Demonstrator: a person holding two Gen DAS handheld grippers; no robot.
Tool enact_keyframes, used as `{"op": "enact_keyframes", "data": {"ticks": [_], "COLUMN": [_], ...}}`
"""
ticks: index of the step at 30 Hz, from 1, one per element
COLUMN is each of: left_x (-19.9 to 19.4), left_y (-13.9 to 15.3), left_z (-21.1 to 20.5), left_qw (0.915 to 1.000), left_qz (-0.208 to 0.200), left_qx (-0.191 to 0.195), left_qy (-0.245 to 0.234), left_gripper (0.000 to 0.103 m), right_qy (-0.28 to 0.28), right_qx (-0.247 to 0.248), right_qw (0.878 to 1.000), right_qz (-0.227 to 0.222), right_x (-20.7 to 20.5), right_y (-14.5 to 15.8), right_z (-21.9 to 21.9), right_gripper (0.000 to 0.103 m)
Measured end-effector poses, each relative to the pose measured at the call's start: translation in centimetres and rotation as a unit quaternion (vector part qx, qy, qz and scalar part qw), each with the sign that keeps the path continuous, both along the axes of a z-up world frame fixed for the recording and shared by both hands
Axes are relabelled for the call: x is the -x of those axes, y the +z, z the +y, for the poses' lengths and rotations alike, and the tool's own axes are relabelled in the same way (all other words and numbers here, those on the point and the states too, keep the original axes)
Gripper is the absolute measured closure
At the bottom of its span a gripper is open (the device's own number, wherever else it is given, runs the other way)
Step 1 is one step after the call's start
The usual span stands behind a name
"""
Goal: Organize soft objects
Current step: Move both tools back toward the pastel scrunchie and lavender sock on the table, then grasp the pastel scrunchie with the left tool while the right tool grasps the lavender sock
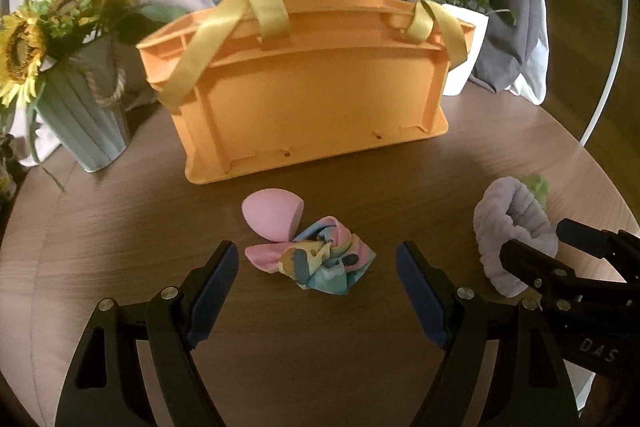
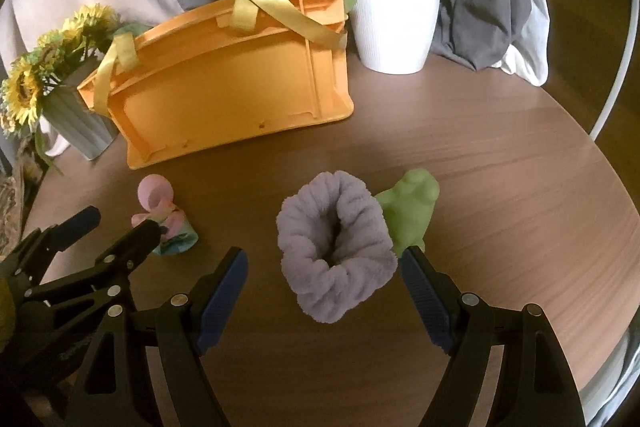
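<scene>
Hovering wide open, empty: left tool (image 1: 318, 281) over scarf (image 1: 320, 253), right tool (image 2: 324, 291) over scrunchie (image 2: 336, 247), both nr orange basket (image 1: 304, 83); fabric may slip w/ shallow pinch.

Your left wrist view looks steeply down along its fingers, close over the table (image 1: 120, 227), facing the basket (image 1: 312, 87). Your right wrist view does likewise from farther right. Both share the basket, scarf (image 1: 320, 259) and scrunchie (image 2: 336, 251).
</scene>
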State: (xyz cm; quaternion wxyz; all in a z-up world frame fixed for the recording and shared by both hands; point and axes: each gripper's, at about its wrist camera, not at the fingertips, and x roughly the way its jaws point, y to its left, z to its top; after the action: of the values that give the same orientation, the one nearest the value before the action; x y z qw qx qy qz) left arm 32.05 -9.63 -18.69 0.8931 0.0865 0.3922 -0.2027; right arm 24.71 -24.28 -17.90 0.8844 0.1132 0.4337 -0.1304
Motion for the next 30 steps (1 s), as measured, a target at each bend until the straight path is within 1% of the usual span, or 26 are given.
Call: {"op": "enact_keyframes", "data": {"ticks": [5, 9, 11, 14, 15, 16, 20, 25, 28, 30], "left_x": [-0.6, -1.2, -1.4, -1.6, -1.7, -1.8, -1.7, -1.6, -1.4, -1.2], "left_y": [-0.7, -1.5, -1.9, -2.4, -2.7, -2.8, -3.0, -2.9, -2.7, -2.6], "left_z": [-0.3, -0.5, -0.6, -0.9, -0.9, -1.0, -1.2, -1.0, -1.0, -0.9], "left_qw": [1.0, 0.9997, 0.9995, 0.9992, 0.9991, 0.999, 0.9989, 0.9987, 0.9986, 0.9987], "left_qz": [0.006, 0.021, 0.027, 0.034, 0.037, 0.038, 0.03, 0.033, 0.038, 0.038], "left_qx": [-0.003, -0.004, -0.003, -0.007, -0.011, -0.014, -0.026, -0.027, -0.023, -0.02], "left_qy": [-0.004, -0.012, -0.017, -0.019, -0.019, -0.019, -0.026, -0.03, -0.028, -0.027], "left_gripper": [0.022, 0.024, 0.025, 0.031, 0.037, 0.039, 0.043, 0.051, 0.056, 0.062], "right_qy": [-0.002, -0.003, -0.004, -0.009, -0.011, -0.012, -0.009, -0.004, 0.0, 0.004], "right_qx": [0.0, 0.005, 0.008, 0.009, 0.008, 0.009, 0.012, 0.015, 0.012, 0.008], "right_qw": [1.0, 1.0, 1.0, 1.0, 1.0, 1.0, 1.0, 1.0, 1.0, 1.0], "right_qz": [0.007, 0.011, 0.014, 0.017, 0.019, 0.021, 0.026, 0.024, 0.023, 0.023], "right_x": [-0.3, -0.5, -0.6, -0.7, -0.8, -0.8, -0.9, -0.8, -0.7, -0.6], "right_y": [-0.5, -0.7, -0.7, -0.9, -1.0, -1.0, -1.1, -0.9, -0.8, -0.7], "right_z": [0.1, 0.3, 0.3, 0.2, 0.1, 0.1, 0.1, 0.0, 0.0, 0.0], "right_gripper": [0.024, 0.025, 0.033, 0.039, 0.041, 0.046, 0.055, 0.069, 0.073, 0.074]}}
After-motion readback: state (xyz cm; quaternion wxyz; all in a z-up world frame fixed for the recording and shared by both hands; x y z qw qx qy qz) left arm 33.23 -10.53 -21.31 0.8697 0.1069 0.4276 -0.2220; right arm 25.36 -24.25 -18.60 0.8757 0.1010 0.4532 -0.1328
